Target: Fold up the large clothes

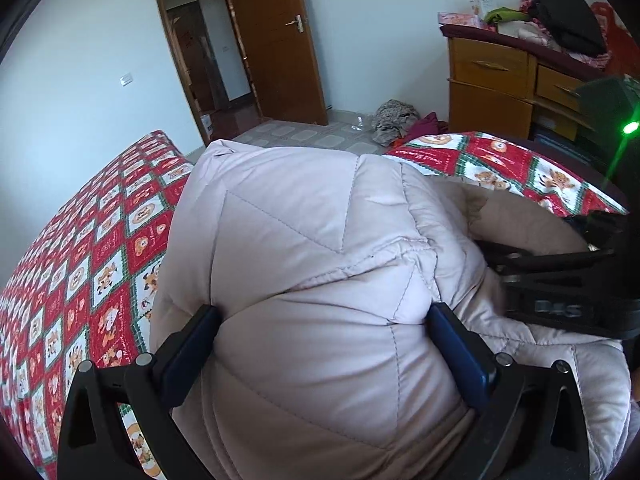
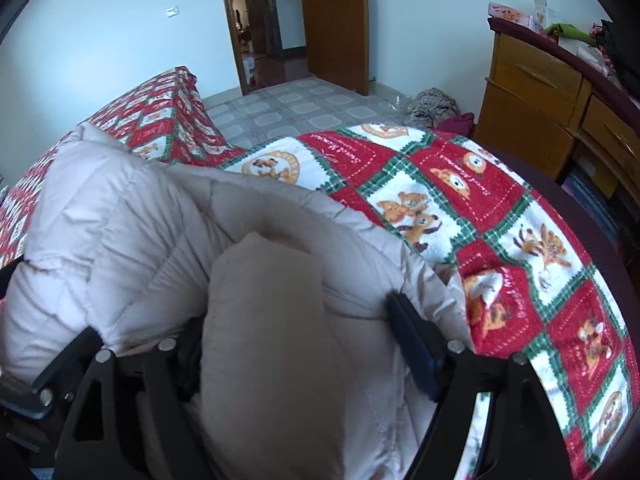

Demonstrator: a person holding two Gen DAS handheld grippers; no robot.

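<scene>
Item: pale quilted down jacket (image 1: 304, 248), bunched on bed (image 1: 100, 240), both grippers' fingers (image 1: 196, 352) (image 2: 416, 344) grasping thick folds; puffy fill risks slipping, springing open toward 12 o'clock.

Left gripper (image 1: 326, 320) angled down, jaws wide, fingers (image 1: 460, 352) pressed into padded bulk. Right gripper (image 2: 296, 328) angled down, jaws wide, contact unclear.

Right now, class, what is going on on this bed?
A person with a handheld gripper in each hand is folding a pale quilted coat on a bed with a red patterned blanket. The left gripper straddles a puffy bulge of the coat. The right gripper has a beige fold between its wide-set fingers; whether either truly grips is unclear.
</scene>
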